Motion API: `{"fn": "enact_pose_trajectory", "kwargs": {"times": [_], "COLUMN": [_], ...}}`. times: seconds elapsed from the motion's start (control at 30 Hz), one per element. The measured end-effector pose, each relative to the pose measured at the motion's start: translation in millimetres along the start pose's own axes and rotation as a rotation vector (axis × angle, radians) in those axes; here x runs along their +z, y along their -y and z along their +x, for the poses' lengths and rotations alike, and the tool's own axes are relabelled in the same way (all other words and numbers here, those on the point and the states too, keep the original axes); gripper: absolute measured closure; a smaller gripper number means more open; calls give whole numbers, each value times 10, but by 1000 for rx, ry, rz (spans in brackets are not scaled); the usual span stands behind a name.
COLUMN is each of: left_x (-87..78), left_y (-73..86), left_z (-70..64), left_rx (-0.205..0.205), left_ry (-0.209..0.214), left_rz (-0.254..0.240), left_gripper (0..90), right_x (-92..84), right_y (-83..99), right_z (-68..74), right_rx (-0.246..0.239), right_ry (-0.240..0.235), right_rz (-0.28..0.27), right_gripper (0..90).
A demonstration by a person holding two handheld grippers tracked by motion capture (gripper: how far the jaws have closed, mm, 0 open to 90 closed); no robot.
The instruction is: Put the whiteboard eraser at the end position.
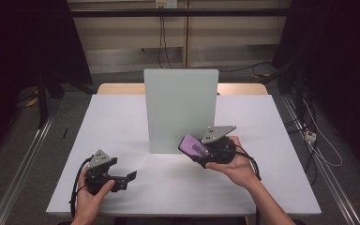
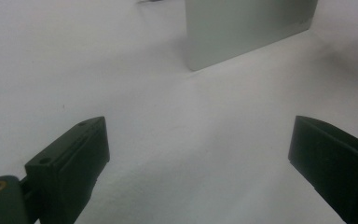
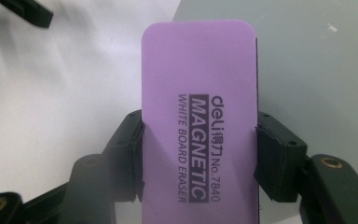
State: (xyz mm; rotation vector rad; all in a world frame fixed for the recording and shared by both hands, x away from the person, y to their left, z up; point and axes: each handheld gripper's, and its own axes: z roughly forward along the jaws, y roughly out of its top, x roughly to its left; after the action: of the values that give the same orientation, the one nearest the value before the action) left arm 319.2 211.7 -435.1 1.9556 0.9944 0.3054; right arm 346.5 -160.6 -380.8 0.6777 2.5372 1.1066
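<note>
Holding: the right gripper (image 1: 201, 149), just right of centre in the high view, was clamped on a flat purple rectangular whiteboard eraser (image 1: 193, 146); in the right gripper view its two black jaws pressed the eraser's (image 3: 198, 116) long edges from either side, low on its length.
Eraser's place: off the table, in the right gripper, its free end pointing up and left toward the board's lower right corner; whether it touched the board could not be told.
Why gripped so: pinching the narrow sides left the broad printed face, marked "MAGNETIC WHITE BOARD ERASER", bare, and most of the body stuck out past the jaws, probably so a flat face could be laid against the board.
Board: a pale grey-green upright rectangular panel with rounded corners (image 1: 180, 110) stood at centre frame on the white table (image 1: 122, 122), its face toward the person, which suited both hands reaching it.
Left gripper: the left gripper (image 1: 122, 180) sat at lower left of the high view, low over the table and held in the person's left hand (image 1: 89, 199); the left gripper view showed its jaws (image 2: 196, 154) spread wide with nothing between them.
Why idle: likely parked clear of the board so the right hand had free room.
Board in left gripper view: its lower corner (image 2: 247, 28) showed at upper right, well apart from the jaws.
</note>
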Motion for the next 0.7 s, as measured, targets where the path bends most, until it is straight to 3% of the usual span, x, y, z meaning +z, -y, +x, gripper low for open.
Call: {"fn": "enact_pose_trajectory", "kwargs": {"times": [0.33,0.57,0.7], "left_x": [6,23,7], "left_y": [-6,-11,-4], "left_z": [-2,5,4], "left_rx": [5,-5,1], "left_ry": [3,9,10], "left_rz": [6,13,9], "left_gripper": [51,51,51], "right_x": [210,372,469], "right_y": [1,7,31], "right_z": [131,212,254], "right_rx": [-94,-126,-144], "right_ry": [-76,-133,-141], "right_rz": [105,180,226], "right_gripper": [415,415,415]}}
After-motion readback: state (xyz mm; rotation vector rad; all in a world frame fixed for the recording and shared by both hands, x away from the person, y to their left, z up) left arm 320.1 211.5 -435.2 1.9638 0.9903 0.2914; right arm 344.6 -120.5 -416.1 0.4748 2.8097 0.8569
